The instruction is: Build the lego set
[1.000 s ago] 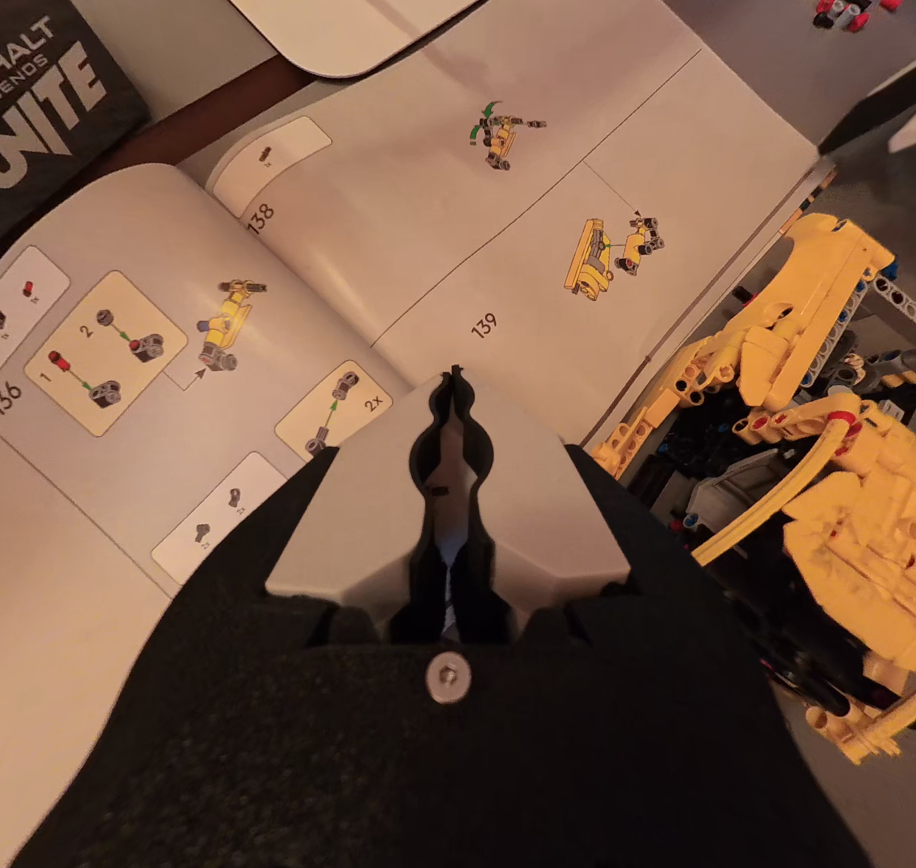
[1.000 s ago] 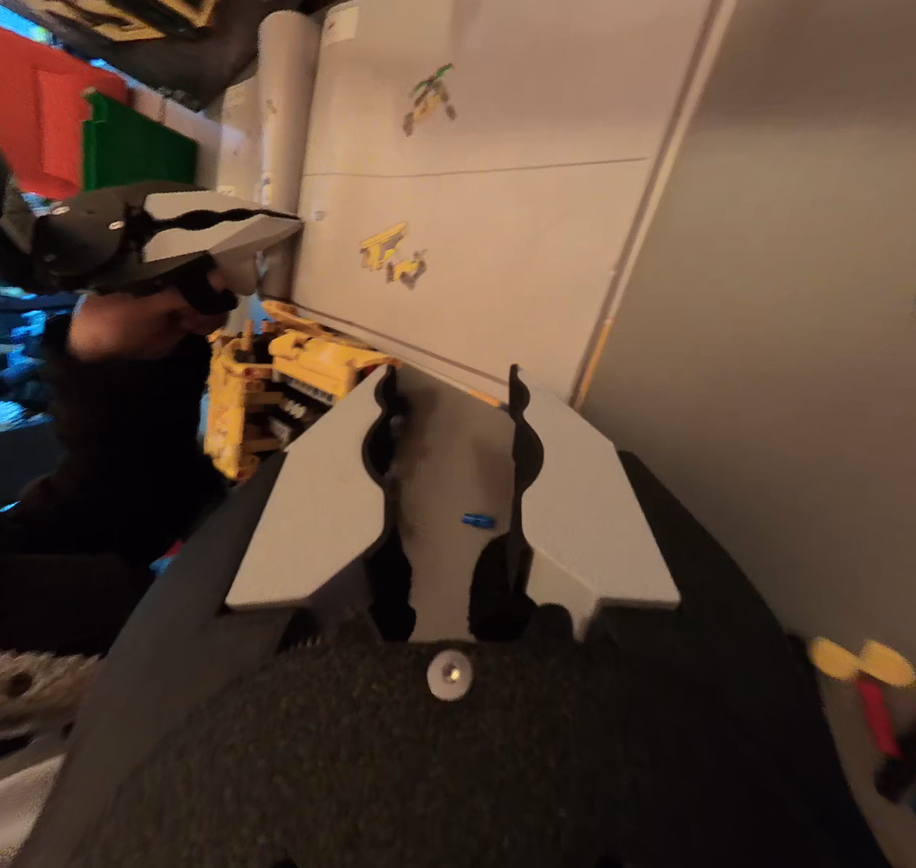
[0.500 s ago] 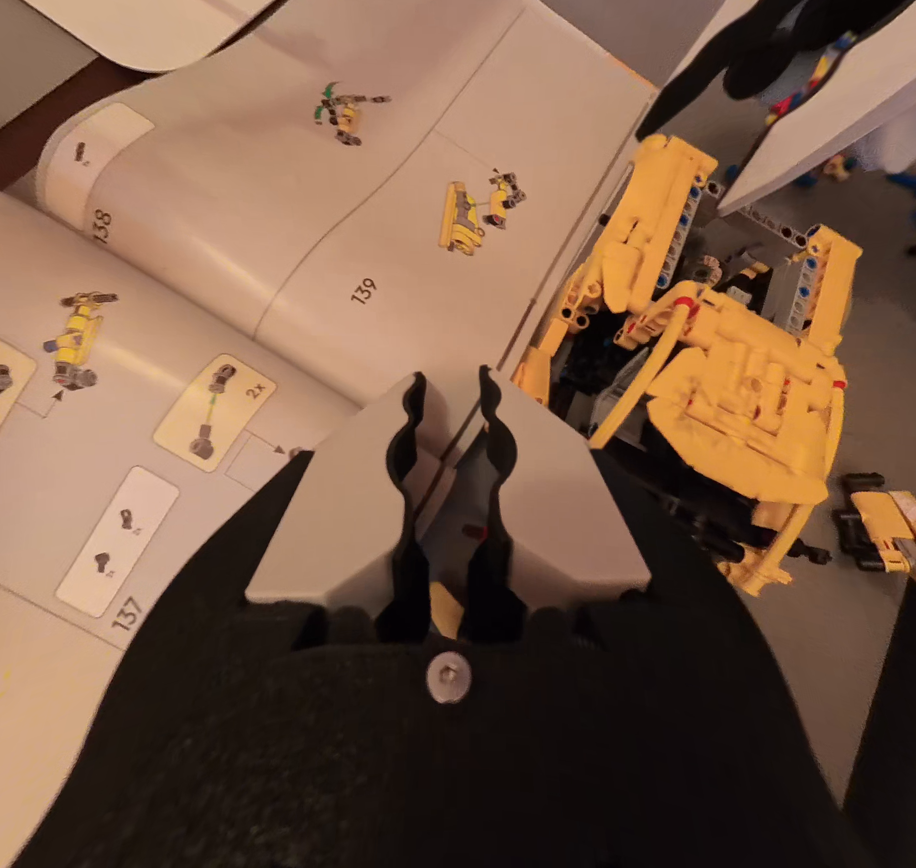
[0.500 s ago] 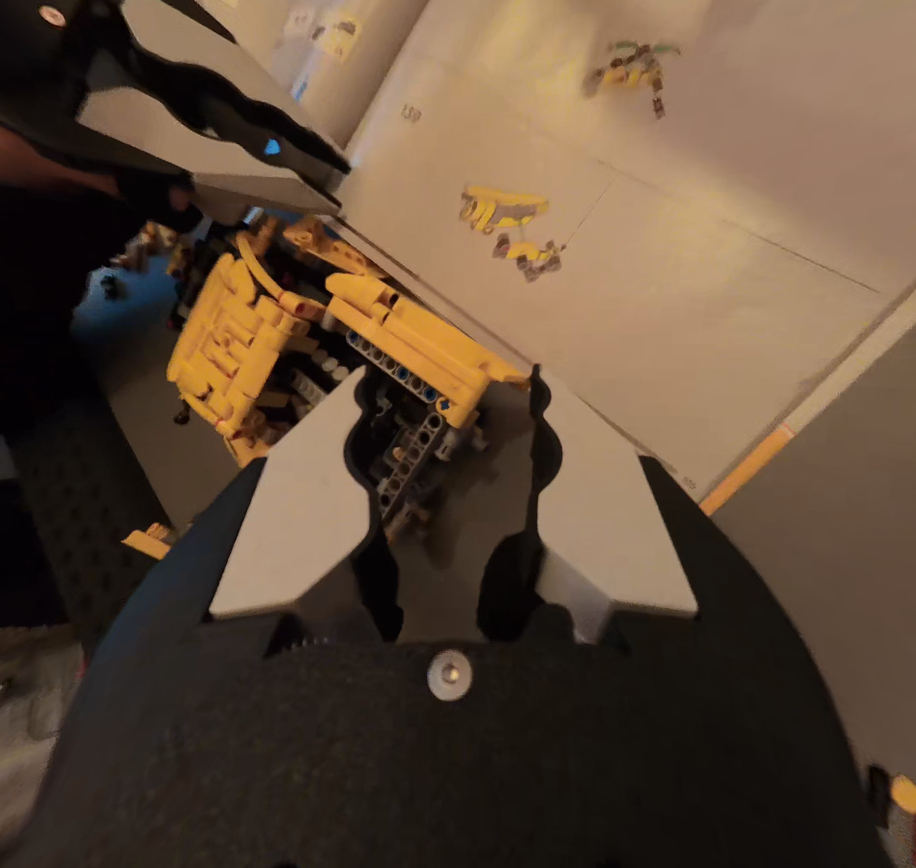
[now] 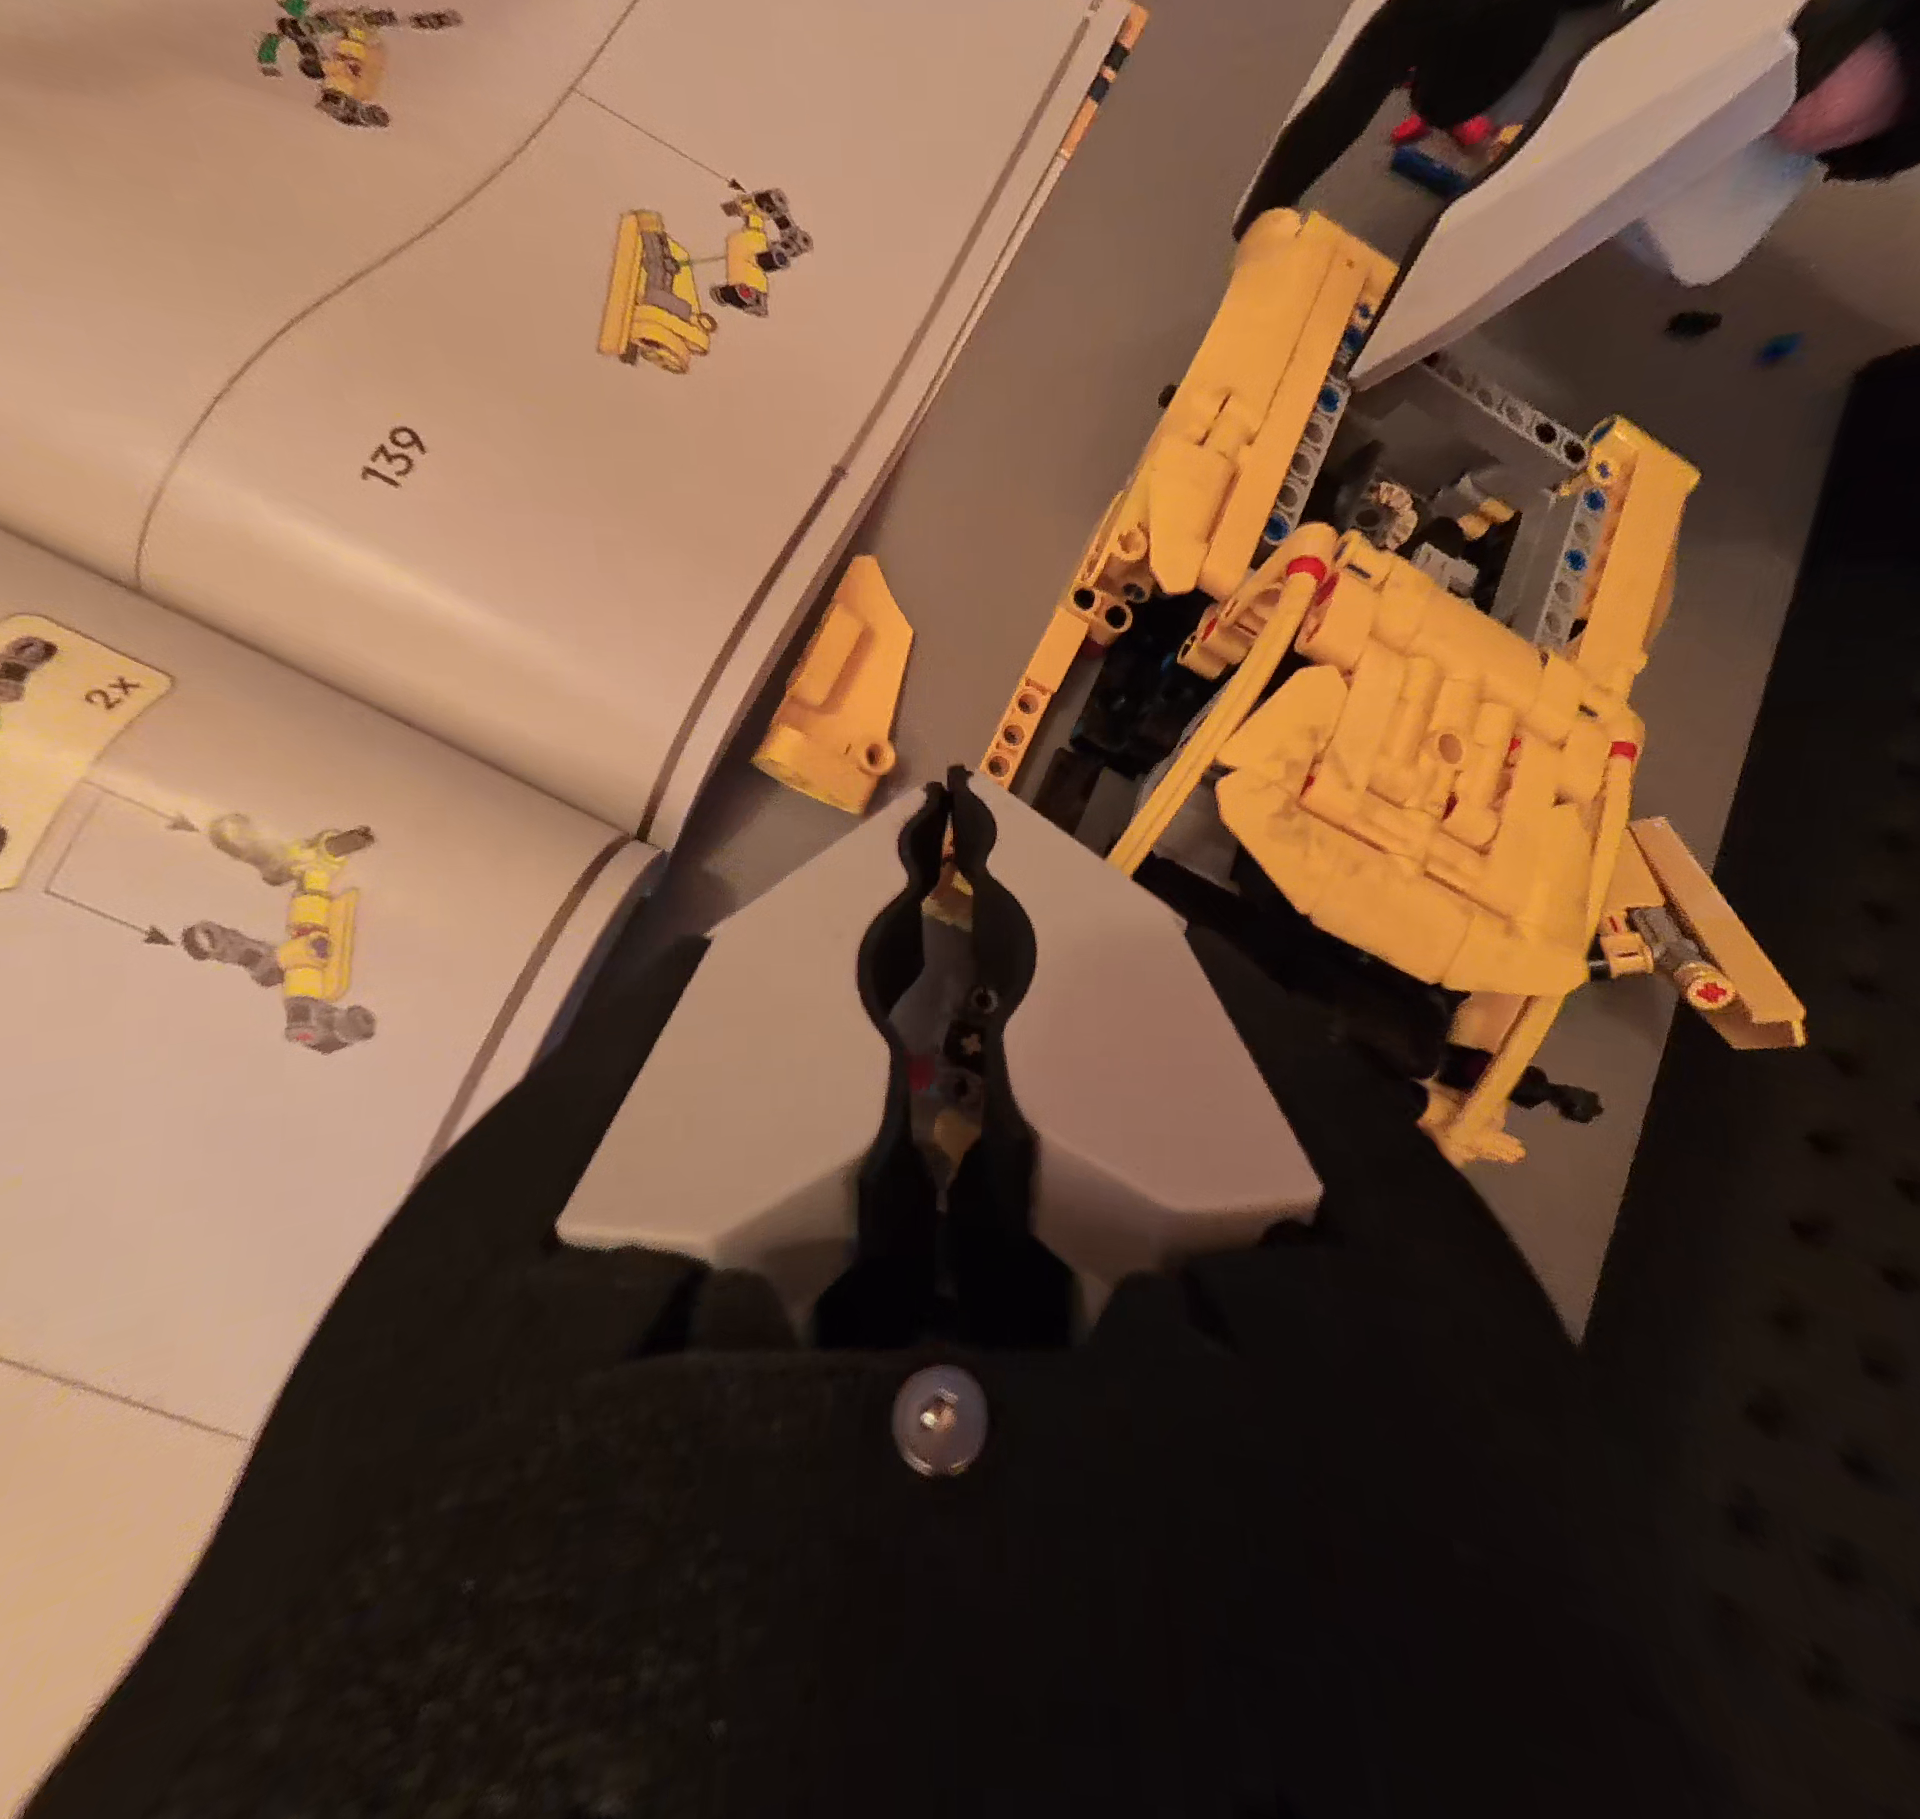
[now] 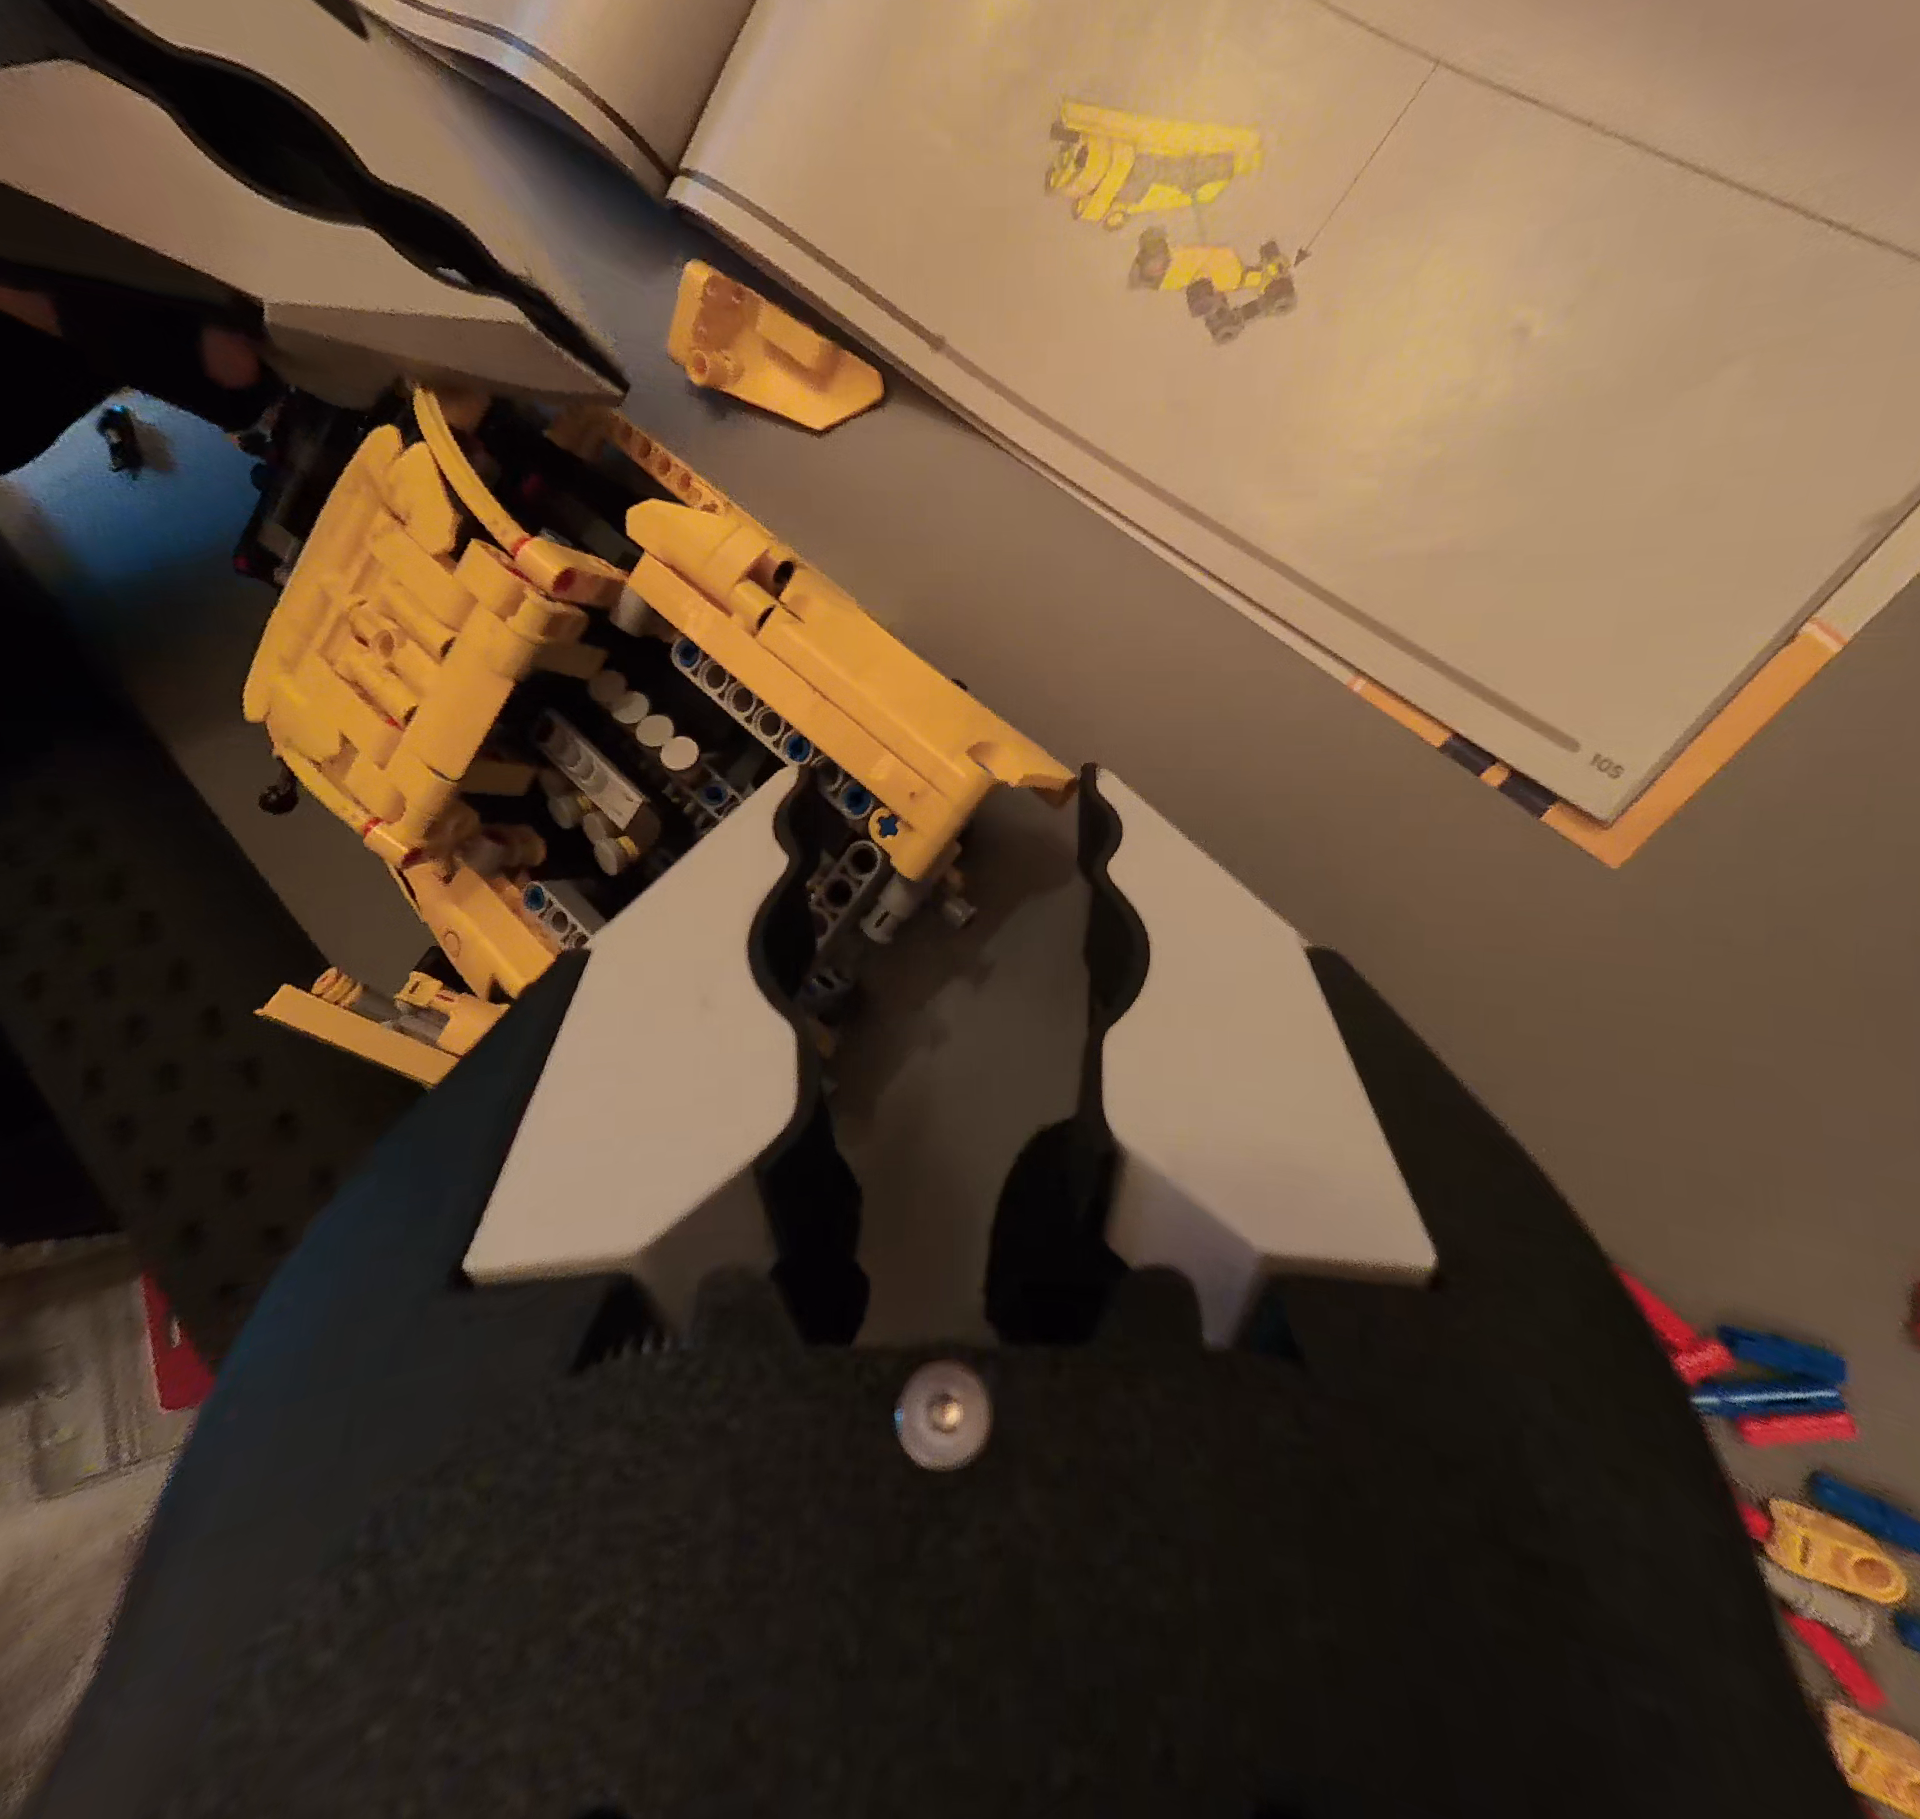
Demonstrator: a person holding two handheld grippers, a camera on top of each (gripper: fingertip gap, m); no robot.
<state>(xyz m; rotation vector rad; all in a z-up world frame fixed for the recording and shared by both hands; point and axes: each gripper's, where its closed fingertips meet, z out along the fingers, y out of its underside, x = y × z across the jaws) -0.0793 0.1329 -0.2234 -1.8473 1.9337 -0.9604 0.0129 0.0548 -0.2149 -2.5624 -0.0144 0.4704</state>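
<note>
The half-built yellow lego vehicle [image 5: 1403, 730] lies on the grey table beside the open instruction book [image 5: 520, 367]. A loose yellow panel piece [image 5: 836, 689] lies between the book and the model. My left gripper [image 5: 951, 795] is shut, its tips just above the model's near corner, next to the panel. My right gripper [image 6: 935, 793] is open. The yellow end of the model's side beam [image 6: 914, 813] stands between its fingers, and the pads do not press on it. The model [image 6: 468, 668], the panel [image 6: 769, 346], the book [image 6: 1351, 367] and the left gripper [image 6: 613, 382] also show in the right wrist view.
Loose red and blue pieces [image 6: 1766, 1395] and yellow pieces [image 6: 1829, 1561] lie at the right. A dark dotted mat [image 5: 1818, 1042] borders the table beside the model. The right gripper [image 5: 1309, 299] hangs over the model's far end. Small parts [image 5: 1444, 148] lie beyond it. The gap from one gripper's tips to the other's is roughly 12 cm.
My left gripper moved right from over the book to the model's corner, opened a little on the way and shut again. My right gripper swung down over the model's end.
</note>
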